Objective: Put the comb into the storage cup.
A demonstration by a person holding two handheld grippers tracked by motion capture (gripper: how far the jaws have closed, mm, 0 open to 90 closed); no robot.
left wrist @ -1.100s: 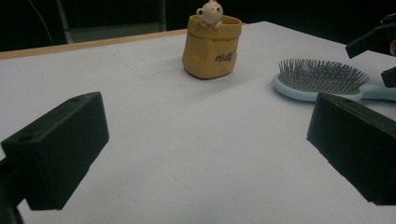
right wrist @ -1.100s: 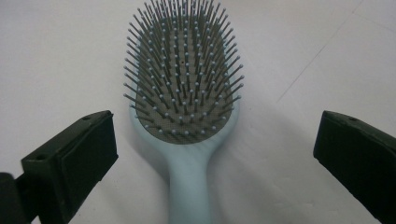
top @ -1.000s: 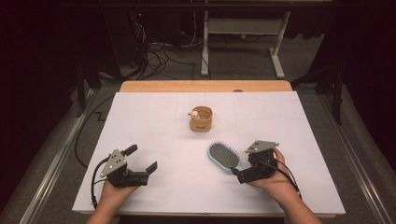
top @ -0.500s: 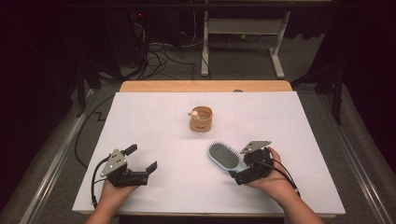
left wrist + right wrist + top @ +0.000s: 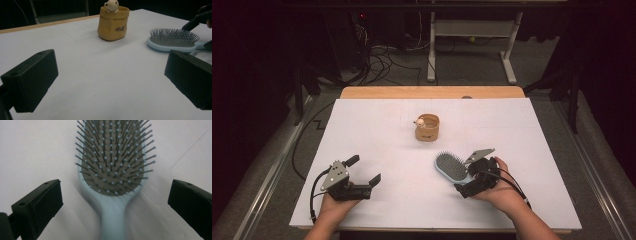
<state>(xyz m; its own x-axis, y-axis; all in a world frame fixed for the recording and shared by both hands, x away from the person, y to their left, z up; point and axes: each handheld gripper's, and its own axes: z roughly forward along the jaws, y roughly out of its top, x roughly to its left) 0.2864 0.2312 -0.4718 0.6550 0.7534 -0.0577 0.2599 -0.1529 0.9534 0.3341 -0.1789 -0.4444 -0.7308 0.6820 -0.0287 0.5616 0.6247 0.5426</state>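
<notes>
Since a second ago my right gripper (image 5: 472,174) has crept toward the brush (image 5: 451,166), its jaws now wide apart on either side of the handle; my left gripper (image 5: 362,172) has not shifted and sits open near the table's (image 5: 377,125) front left corner, holding nothing. The brush lies bristles up, right of the middle and toward the front edge, well short of the pot (image 5: 427,127). Nothing is gripped yet, so I judge the pickup only begun: closing on the handle and lifting remain. My right gripper view shows the handle (image 5: 113,220) centred between the jaws; my left gripper view shows a small figure (image 5: 111,5) on the pot's rim.
</notes>
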